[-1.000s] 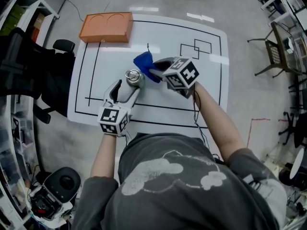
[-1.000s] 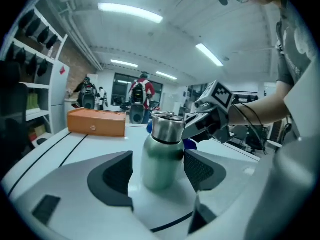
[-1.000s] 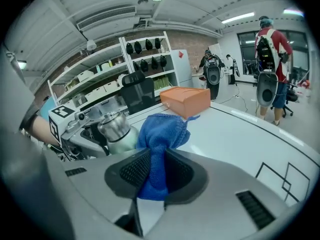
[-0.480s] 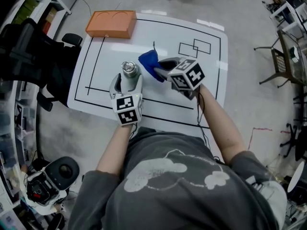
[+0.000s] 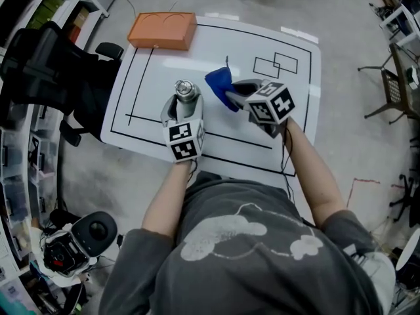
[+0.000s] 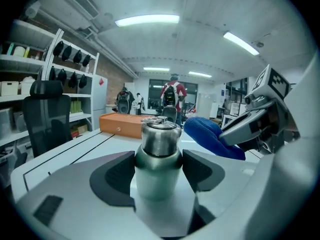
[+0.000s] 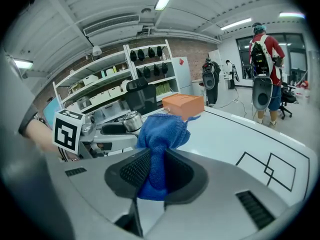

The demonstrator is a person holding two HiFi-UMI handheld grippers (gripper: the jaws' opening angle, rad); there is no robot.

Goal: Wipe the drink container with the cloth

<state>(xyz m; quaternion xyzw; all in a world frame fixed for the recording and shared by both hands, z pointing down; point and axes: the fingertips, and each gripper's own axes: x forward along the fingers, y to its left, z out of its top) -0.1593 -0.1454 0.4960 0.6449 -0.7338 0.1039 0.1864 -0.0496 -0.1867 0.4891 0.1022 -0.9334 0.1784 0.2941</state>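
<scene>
Grippers first: my left gripper [image 5: 182, 113] is closing its wide jaws round the bottle [image 6: 159, 154], and the dark pads look to be right against its sides, so I call that a hold. My right gripper [image 5: 236, 96] is clamped tight on the cloth [image 5: 218, 79]. The bottle stands upright on the table [image 5: 151, 77], towards my edge and inside the black outline. The cloth hangs in the air just beside the cap, on the right, and isn't touching it as far as I can see. So by my reckoning we're at the very start: bottle steadied, cloth ready, no wiping contact yet, body and cap all left to rub down. Now the stuff itself, big to small. Table: flat, glossy white, thin black lines. Box [image 5: 163, 30] at the far left corner: orange, matt, blocky, two curved outlines on top. Bottle: short and round, smooth pale-green body, shiny metal neck and cap with a small loop, slick enough to twist in the pads, I'd guess. Cloth: blue, fluffy, bunched into a soft lump poking past the jaws.
</scene>
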